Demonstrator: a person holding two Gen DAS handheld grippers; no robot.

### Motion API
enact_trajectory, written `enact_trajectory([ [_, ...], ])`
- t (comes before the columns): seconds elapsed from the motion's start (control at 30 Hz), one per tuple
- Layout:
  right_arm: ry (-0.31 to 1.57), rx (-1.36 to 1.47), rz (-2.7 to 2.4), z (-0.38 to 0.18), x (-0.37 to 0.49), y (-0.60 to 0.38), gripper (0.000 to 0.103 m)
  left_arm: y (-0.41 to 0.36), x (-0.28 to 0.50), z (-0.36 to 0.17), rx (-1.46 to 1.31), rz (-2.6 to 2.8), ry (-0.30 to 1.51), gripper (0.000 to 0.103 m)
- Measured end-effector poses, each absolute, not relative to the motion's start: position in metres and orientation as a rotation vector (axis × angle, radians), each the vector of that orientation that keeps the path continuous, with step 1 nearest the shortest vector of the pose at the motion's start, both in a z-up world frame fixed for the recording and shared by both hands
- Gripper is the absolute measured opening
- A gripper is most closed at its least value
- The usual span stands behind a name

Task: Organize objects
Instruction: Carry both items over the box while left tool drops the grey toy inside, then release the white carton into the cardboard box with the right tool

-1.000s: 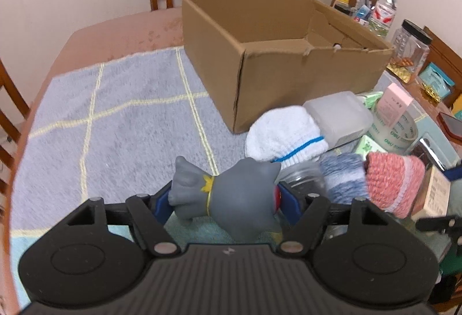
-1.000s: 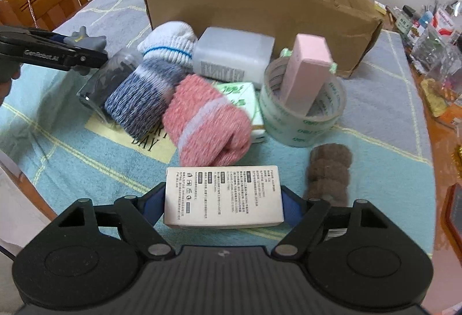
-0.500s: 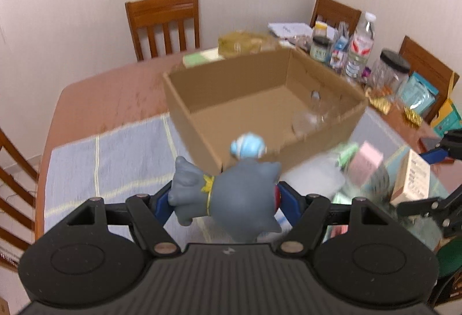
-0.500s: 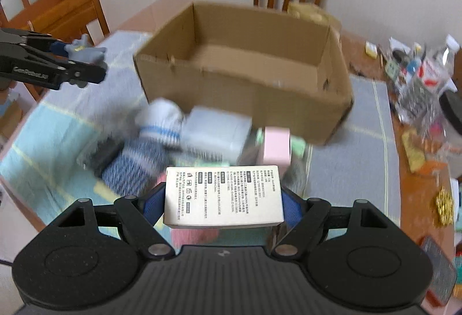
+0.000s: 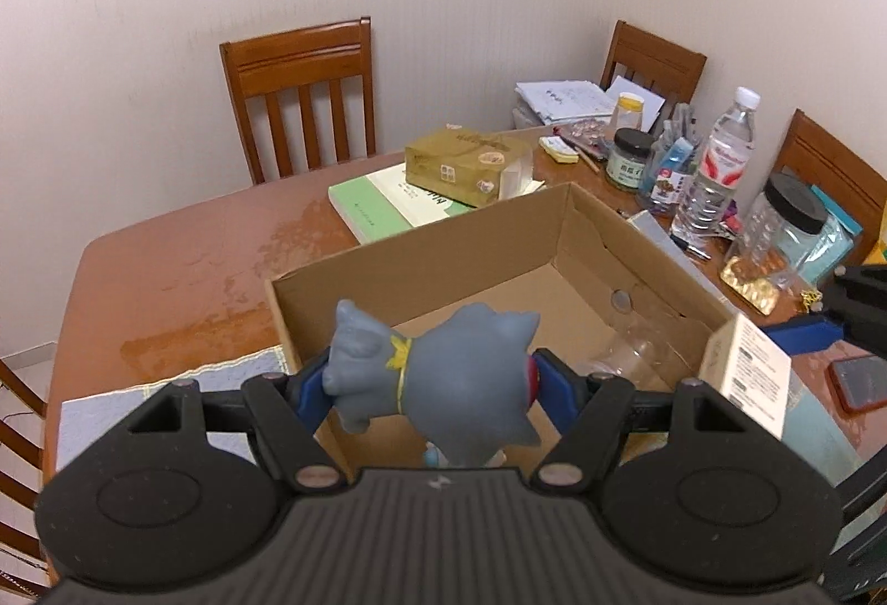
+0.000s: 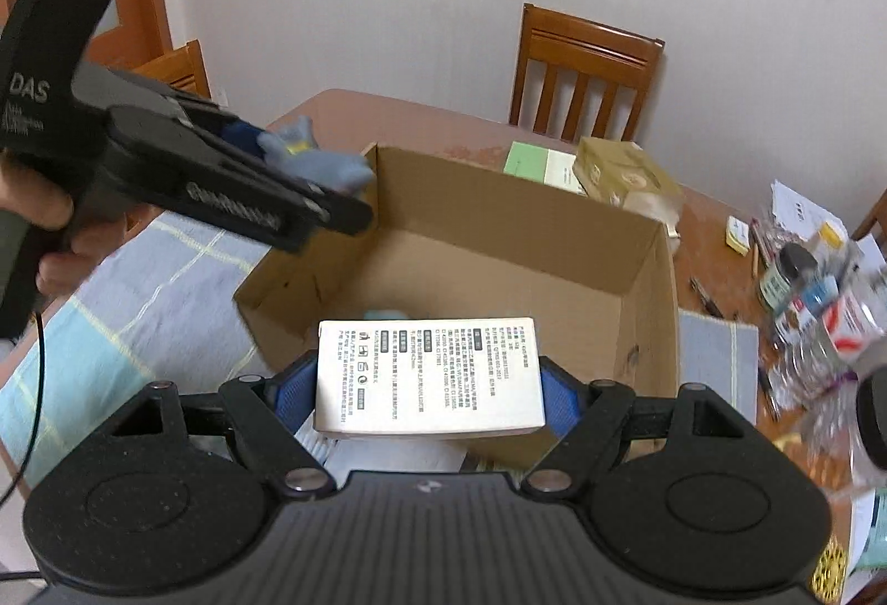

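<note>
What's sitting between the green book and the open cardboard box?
In the left wrist view, a gold-coloured rectangular carton lies partly on the flat green book, right behind the brown cardboard box's far wall.

The left gripper is clamping a grey cat-like toy between its blue pads, holding it over the near edge of the open cardboard box. A white printed carton is hanging at the box's right corner, pinched by the right gripper reaching in from that side. Behind the box a green book is lying under a gold packet, and a water bottle is standing to the box's right.
</note>
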State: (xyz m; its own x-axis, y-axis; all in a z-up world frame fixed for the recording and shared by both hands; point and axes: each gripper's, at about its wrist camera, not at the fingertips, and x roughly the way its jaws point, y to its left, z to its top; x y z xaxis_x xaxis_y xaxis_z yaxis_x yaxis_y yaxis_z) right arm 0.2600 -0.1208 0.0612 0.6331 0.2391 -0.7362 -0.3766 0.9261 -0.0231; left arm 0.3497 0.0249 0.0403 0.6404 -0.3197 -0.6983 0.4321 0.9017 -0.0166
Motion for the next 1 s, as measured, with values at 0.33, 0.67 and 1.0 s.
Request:
enact_trajectory([
  [0.33,0.791,-0.183,0.36,0.05,0.297,-0.121,0.103,0.02,0.362,0.029,0.161,-0.382,0.731,0.1],
  [0.67,0.783,-0.221,0.367,0.058,0.287,-0.123,0.103,0.033,0.336,0.053,0.2,-0.324,0.719,0.101],
  [1.0,0.762,-0.19,0.306,0.039,0.237,-0.123,0.103,0.053,0.275,0.029,0.205,-0.291,0.745,0.102],
])
